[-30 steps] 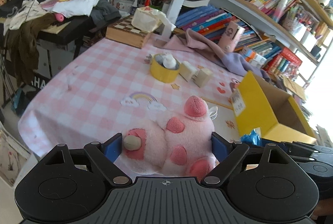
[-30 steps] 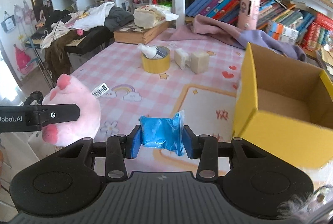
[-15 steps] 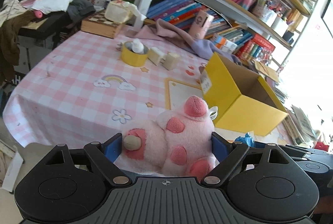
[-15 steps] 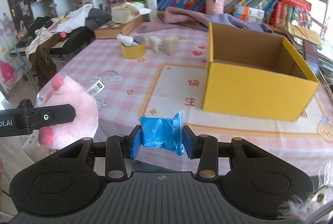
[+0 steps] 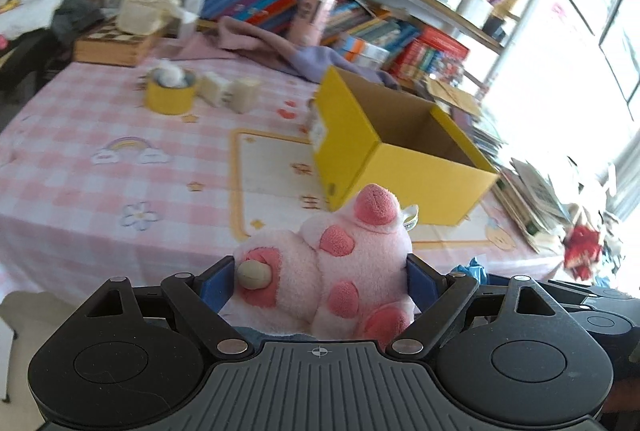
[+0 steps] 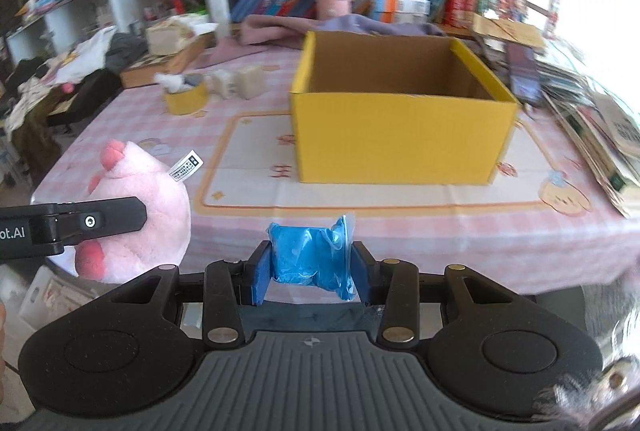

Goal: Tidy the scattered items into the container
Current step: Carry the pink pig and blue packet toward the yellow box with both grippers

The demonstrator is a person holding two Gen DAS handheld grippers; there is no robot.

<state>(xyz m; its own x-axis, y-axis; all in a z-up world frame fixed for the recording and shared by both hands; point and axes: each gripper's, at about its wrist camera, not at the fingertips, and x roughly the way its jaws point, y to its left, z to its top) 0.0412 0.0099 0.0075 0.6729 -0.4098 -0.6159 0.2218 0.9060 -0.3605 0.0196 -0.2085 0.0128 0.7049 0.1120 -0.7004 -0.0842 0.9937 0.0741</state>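
Left wrist view: my left gripper [image 5: 320,283] was clenched on a pink plush paw-shaped toy with darker pink pads [image 5: 340,263], its blue finger pads pressed against either side. The toy was held off the table edge, in front of the pink-and-white checked tablecloth [image 5: 80,151]. Ahead and to the right stood the open yellow cardboard box [image 5: 400,167], its brown inside visible; I could see nothing in it from here. Further back on the cloth lay a yellow roll of tape [image 5: 168,97] with something white resting in its ring, and just beside it two small cream-coloured blocks [image 5: 232,97]. A lilac cloth [image 5: 272,49] was heaped along the far edge, below the shelves of books [image 5: 360,11]. A scrap of blue showed at the lower right, by my other gripper.

Right wrist view: my right gripper [image 6: 312,267] was grasping a crumpled blue plastic-wrapped packet [image 6: 310,257], squeezed between both pads, held short of the near table edge. The box sat straight ahead on the cloth, well apart from the packet. To the left, the plush toy was clamped in my left gripper, a white printed tag [image 6: 185,165] sticking up from it. The tape roll and the blocks stood behind, left of the box.
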